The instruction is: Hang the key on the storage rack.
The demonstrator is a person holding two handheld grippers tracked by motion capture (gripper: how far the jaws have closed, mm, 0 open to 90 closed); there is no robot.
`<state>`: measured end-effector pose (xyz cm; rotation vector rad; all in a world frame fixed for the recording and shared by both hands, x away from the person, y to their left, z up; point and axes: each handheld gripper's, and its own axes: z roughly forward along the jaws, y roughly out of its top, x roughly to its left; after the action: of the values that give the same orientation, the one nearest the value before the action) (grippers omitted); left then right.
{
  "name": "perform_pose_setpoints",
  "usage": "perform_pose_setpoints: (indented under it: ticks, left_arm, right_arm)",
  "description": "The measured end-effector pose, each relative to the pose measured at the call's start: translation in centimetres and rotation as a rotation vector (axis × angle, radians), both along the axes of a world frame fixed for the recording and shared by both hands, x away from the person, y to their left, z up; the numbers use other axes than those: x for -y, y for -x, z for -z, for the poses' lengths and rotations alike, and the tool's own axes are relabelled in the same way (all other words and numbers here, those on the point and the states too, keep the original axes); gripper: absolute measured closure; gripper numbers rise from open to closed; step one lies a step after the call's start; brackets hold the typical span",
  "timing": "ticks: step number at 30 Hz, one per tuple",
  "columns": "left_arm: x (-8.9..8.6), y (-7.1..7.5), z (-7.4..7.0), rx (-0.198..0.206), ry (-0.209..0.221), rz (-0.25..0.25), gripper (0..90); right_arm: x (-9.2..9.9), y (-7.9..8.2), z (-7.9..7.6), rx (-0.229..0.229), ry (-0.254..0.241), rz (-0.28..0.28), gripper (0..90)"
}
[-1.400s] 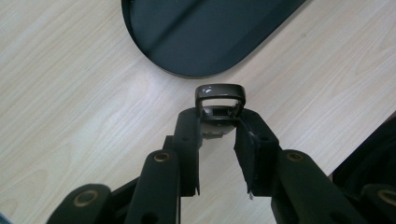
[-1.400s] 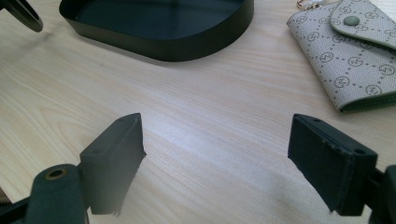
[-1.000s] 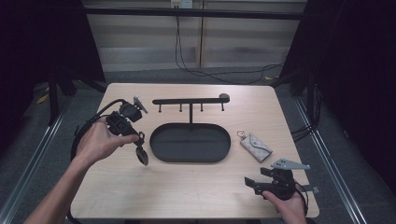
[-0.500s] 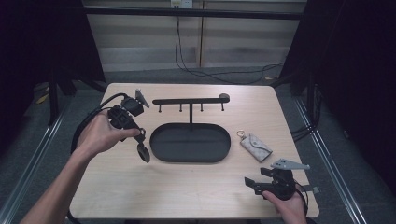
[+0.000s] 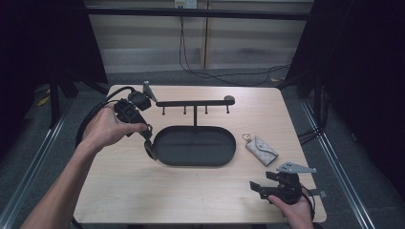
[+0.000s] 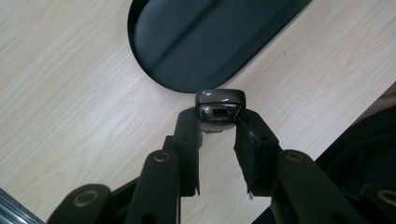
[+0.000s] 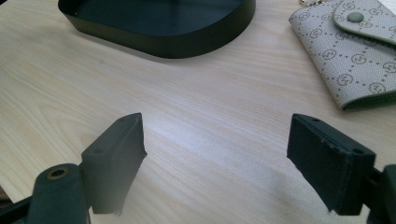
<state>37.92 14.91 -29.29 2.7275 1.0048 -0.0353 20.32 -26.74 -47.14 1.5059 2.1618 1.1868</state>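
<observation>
My left gripper hangs over the table at the left end of the black oval tray, pointing down. It is shut on a small dark brown object, like a key fob, which dangles below the jaws. In the left gripper view the fob sits pinched at the tips of the left gripper, just off the tray's rim. My right gripper rests near the front right edge. Its jaws stand wide and have just been closing a little, with bare wood between them.
A black hook rack rises behind the tray. A grey patterned key pouch with a ring lies right of the tray, and also shows in the right gripper view, beyond the tray wall. Cables trail off the table's left side.
My left hand has risen and drifted a little toward the back and right, carrying the fob closer to the tray's left end. The right hand has stayed put.
</observation>
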Motion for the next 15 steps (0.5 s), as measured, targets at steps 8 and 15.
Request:
perform_pose_setpoints:
  ticks: [8,15]
  left_arm:
    - [0.6,-0.9,0.0,-0.009,0.006,-0.015,70.8]
    - [1.4,-1.7,-0.3,-0.017,0.006,-0.015,70.9]
  right_arm:
    - [0.0,0.0,0.0,0.001,-0.002,-0.003,18.6]
    - [0.0,0.0,0.0,0.002,-0.003,-0.004,18.6]
